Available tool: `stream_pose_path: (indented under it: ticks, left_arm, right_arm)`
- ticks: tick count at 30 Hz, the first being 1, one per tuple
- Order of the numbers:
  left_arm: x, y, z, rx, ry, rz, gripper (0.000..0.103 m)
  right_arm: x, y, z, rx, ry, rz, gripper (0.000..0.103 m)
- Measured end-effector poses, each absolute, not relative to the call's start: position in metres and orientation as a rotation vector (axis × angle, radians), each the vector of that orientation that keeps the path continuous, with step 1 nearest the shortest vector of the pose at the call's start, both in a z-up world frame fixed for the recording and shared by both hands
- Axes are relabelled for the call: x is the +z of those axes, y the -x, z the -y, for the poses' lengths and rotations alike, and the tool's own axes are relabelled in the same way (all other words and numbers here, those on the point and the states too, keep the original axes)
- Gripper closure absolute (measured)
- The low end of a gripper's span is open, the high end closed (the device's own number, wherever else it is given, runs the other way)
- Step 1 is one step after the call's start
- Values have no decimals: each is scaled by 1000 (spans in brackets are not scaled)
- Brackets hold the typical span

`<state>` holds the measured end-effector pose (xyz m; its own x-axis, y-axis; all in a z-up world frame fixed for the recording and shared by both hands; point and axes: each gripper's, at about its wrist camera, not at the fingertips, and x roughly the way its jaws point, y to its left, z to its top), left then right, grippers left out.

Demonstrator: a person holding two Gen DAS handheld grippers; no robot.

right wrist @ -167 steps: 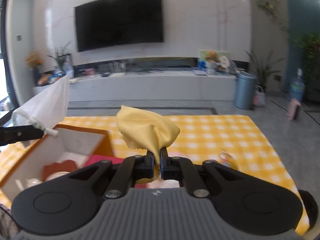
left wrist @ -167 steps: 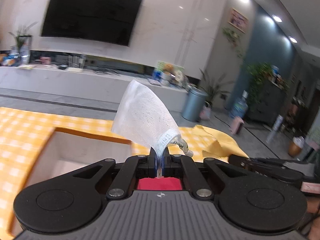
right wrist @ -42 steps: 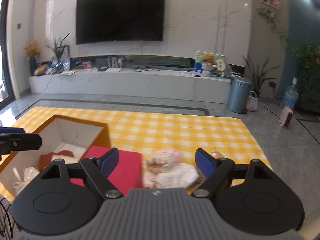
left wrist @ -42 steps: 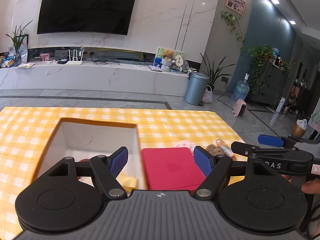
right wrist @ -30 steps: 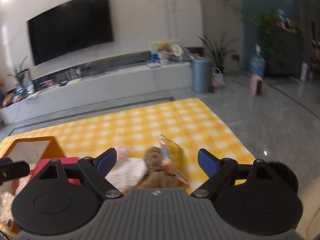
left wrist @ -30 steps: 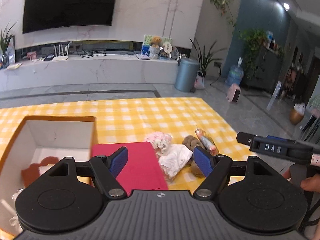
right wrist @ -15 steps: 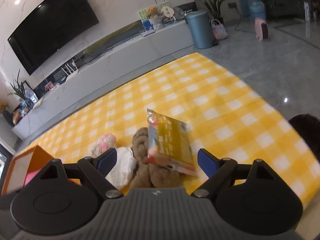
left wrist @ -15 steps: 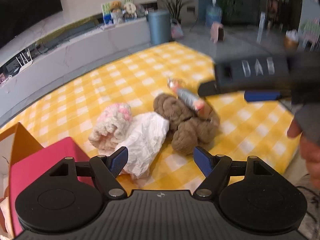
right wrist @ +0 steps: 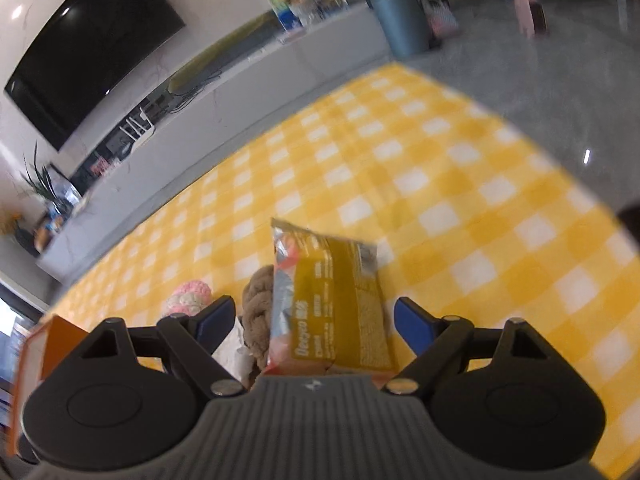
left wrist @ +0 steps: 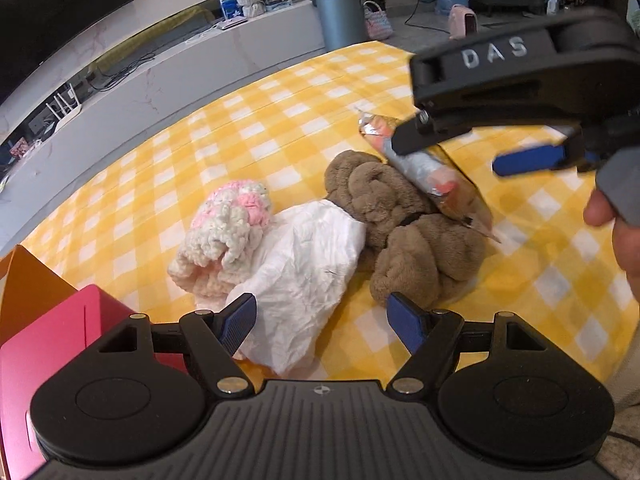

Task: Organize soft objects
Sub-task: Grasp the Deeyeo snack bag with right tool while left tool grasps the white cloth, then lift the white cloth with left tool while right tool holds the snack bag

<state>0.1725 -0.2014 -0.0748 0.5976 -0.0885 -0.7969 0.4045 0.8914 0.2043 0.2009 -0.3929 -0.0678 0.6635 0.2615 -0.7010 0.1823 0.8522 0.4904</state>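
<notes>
the white cloth [left wrist: 304, 276] lies crumpled on the tabletop [left wrist: 280, 120] just ahead of our left hand-held gripper [left wrist: 322, 320], released and empty; the snack packet [right wrist: 332, 304] points lengthwise between our right hand-held gripper [right wrist: 312, 320]'s spread jaws, ungripped.

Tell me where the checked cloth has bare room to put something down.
Free: the yellow checked cloth behind the pink-white knitted piece, and right of the snack packet. Crowded: white crumpled cloth against brown plush toy.
</notes>
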Motion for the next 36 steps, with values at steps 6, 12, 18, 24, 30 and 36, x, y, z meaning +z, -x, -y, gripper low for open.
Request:
stream_pose_path:
  ticks: [6,12,18,24,30,36]
  left_arm:
    - [-77,-183,204,-273,-401,-908,15]
    - [-82,-187,207,-252,-427,-923,15]
    - [-90,-194,212,-235,-480,-939,17]
    - [-96,-193,213,-215,-486,-940,49]
    - [-93,-180,217,-204,-557,-914,76]
    - [-74,-160,217,-313,-591,-926,92]
  right_arm:
    - [-77,-203,391,38,-583,-892,17]
    - [-85,-203,390,8,-601,-915,16]
    - [-93,-206,390,-6,-601,-934,18]
    - [-87,-206,386,29,-579,-942,39]
    - [-74,-198,379,14,-473,-962,46]
    - [-50,-169,379,-45,-322,-918,50]
